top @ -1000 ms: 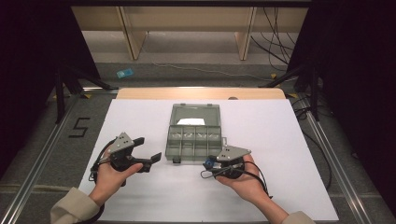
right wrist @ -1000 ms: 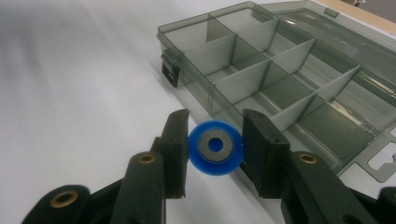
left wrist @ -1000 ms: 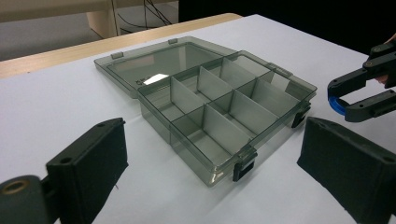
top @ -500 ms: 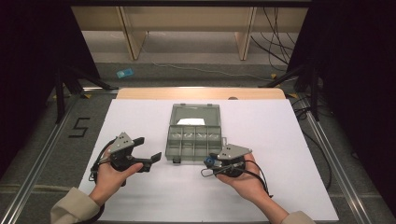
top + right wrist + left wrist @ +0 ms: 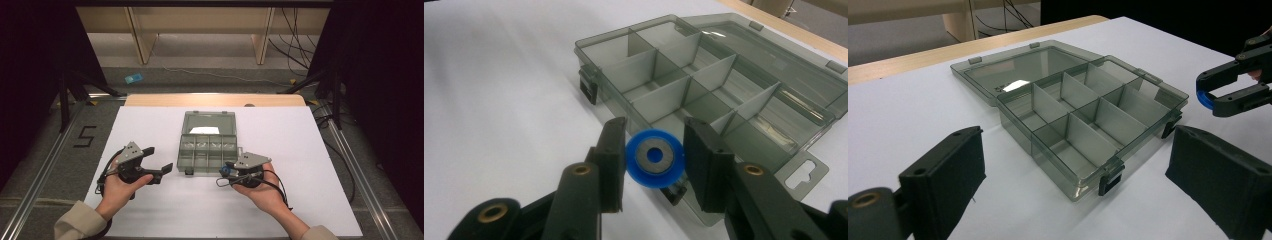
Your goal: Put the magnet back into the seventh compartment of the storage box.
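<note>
While beside box [image 5: 704, 95], right tool [image 5: 651, 165] grips blue disc [image 5: 655, 158].

The open box [image 5: 207, 145] sits mid-worktop [image 5: 310, 200], its lid laid flat on the far side. Bare worktop lies to its left, right and near side. The left claw [image 5: 156, 165] hangs just left of the box's near corner, jaws wide apart; the right claw [image 5: 225, 170], clamping a blue disc [image 5: 655, 157], crowds its near right corner.
</note>
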A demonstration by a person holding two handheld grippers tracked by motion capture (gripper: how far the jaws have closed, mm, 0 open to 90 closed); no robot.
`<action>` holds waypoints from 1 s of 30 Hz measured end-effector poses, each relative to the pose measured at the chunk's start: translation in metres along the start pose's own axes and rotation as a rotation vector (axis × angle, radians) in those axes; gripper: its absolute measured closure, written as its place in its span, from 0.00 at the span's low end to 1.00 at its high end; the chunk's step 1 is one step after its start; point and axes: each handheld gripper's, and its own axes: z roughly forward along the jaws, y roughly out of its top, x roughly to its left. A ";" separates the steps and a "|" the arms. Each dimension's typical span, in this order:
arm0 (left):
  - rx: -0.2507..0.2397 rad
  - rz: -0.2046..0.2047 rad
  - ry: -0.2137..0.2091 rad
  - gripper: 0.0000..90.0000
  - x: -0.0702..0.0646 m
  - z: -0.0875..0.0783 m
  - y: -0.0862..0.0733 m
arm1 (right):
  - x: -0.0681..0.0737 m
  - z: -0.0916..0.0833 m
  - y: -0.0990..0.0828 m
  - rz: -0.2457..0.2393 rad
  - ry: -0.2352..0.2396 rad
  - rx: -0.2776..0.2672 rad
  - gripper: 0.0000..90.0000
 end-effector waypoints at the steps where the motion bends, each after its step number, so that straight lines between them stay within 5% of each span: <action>1: 0.000 0.001 0.000 0.08 0.000 0.000 0.000 | 0.000 0.000 0.000 0.004 0.000 0.001 0.70; 30: -0.001 0.003 -0.011 0.09 0.001 0.001 0.000 | -0.013 0.006 0.006 0.022 -0.027 -0.016 0.70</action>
